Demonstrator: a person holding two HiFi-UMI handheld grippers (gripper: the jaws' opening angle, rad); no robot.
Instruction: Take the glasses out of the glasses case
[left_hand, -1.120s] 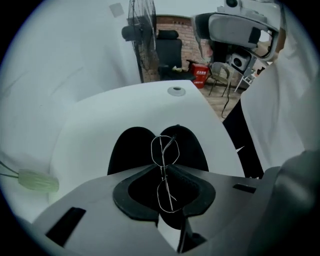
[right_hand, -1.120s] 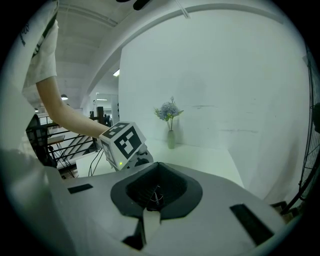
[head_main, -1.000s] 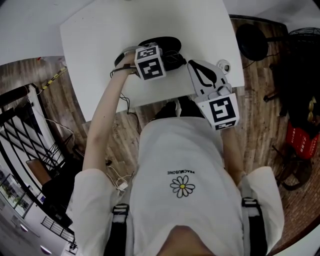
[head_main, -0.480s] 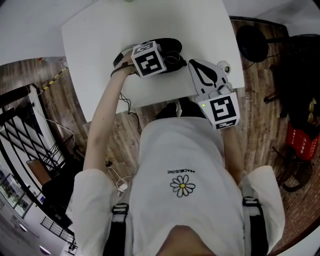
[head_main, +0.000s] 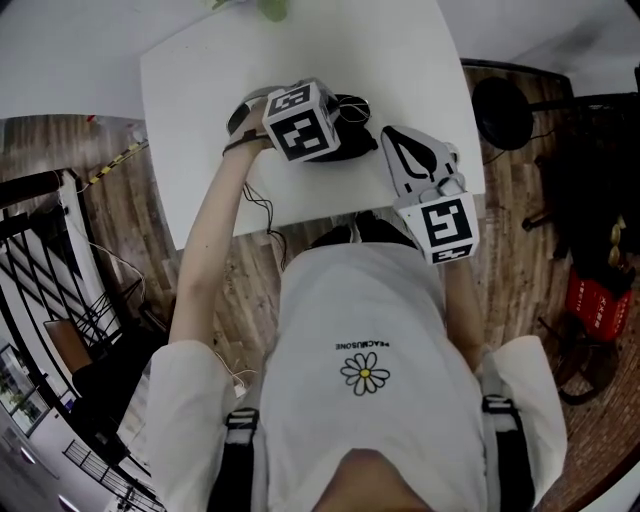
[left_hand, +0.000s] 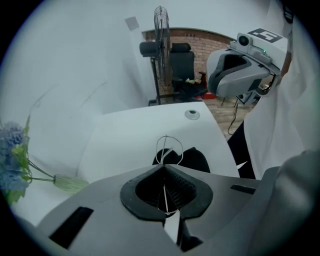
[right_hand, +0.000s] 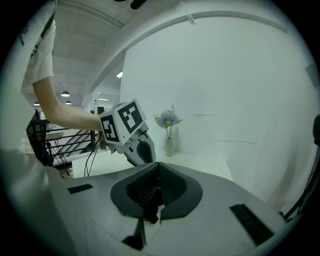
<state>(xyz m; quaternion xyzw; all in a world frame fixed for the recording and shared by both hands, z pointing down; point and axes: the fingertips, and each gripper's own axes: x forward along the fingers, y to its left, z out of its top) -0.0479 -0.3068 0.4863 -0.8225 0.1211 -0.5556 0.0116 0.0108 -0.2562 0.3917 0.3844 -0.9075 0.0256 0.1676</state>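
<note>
My left gripper (left_hand: 165, 167) is shut on thin wire-framed glasses (left_hand: 167, 146); one lens loop sticks out past the fingertips and a thin wire runs down between the pads. The glasses hang above the open black glasses case (left_hand: 196, 160), which lies on the white table (head_main: 300, 50). In the head view the left gripper's marker cube (head_main: 300, 121) covers part of the case (head_main: 352, 112). My right gripper (head_main: 386, 132) hovers just right of the case, off the table, its jaws shut (right_hand: 157, 165) with nothing seen between them.
A vase of blue flowers (right_hand: 169, 146) stands at the table's far side; its blooms (left_hand: 12, 150) show at the left. A small round object (left_hand: 191, 114) lies near the table's edge. A fan (left_hand: 161, 30) and a chair (left_hand: 181, 60) stand on the floor beyond.
The left gripper has lifted up from the case, its cube now larger and higher in the head view. The right gripper has stayed put.
</note>
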